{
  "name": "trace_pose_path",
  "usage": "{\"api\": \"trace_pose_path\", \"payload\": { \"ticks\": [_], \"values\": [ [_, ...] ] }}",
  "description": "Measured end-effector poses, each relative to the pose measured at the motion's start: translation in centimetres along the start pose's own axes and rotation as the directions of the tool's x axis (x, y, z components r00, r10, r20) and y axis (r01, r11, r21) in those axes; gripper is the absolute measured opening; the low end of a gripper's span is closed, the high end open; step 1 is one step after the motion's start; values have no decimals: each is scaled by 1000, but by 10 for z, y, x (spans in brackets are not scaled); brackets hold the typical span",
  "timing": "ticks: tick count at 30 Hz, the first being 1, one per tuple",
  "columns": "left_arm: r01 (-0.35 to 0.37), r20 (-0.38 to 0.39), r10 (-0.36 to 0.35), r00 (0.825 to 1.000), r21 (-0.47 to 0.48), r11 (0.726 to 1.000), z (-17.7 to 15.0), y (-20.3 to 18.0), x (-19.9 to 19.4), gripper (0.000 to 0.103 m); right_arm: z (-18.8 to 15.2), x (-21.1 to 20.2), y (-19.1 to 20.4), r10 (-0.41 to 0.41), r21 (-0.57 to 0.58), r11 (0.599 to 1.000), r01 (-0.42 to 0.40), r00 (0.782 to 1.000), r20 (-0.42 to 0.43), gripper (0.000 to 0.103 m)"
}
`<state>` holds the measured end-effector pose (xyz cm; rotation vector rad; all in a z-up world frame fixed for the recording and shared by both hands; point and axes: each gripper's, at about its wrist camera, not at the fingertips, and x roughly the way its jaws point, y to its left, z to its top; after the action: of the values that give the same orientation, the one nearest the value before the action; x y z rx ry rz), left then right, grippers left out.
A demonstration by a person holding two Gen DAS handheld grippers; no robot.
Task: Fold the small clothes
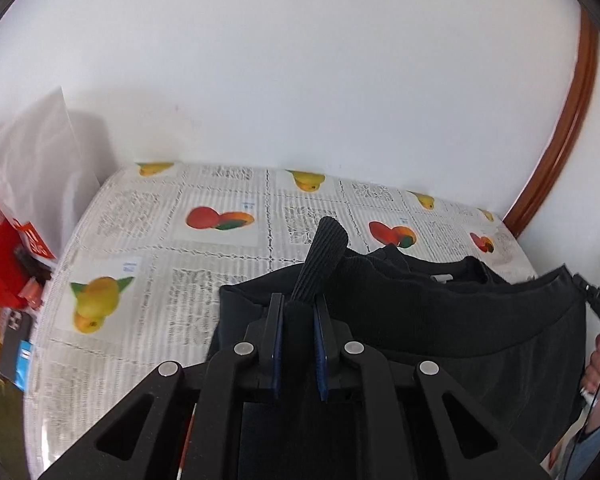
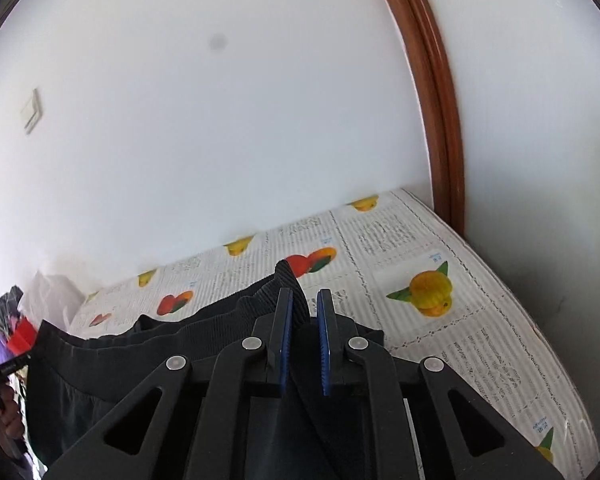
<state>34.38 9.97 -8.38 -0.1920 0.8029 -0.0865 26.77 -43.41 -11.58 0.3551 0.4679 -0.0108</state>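
A black garment (image 1: 440,312) with a ribbed waistband is hanging stretched between the two pairs of jaws, lifted off the surface beneath. One ribbed corner is sticking up past the left jaws, pinched between them; the opposite corner is poking out beyond the right jaws, likewise clamped. The cloth between is sagging in soft folds.

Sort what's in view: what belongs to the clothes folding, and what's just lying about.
Folding:
- black garment, ribbed hem pinched at two spots
- left gripper, shut on the hem
- right gripper, shut on the hem
- fruit-print tablecloth, the folding surface

Lying about:
- red box
- white bag
- phone
- wooden frame
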Motion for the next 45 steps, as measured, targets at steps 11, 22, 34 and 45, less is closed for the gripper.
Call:
{"api": "trace_pose_path", "payload": {
  "ticks": [11, 22, 34, 45],
  "values": [
    [-103, -85, 104, 991, 23, 994, -12, 1, 54, 12, -9, 54, -19, -95, -26, 995, 92, 979, -179, 4],
    [-130, -130, 136, 982, 49, 990, -19, 3, 60, 14, -42, 90, 21, -131, -220, 974, 57, 932, -338, 35],
    [-129, -143, 137, 980, 62, 990, -24, 3, 56, 16, -39, 99, 22, -199, -248, 960, 131, 941, -275, 17],
    [-155, -163, 169, 972, 95, 983, -46, 3, 32, 31, -50, 37, 56, -231, -274, 947, 170, 951, -207, 25]
  ]
}}
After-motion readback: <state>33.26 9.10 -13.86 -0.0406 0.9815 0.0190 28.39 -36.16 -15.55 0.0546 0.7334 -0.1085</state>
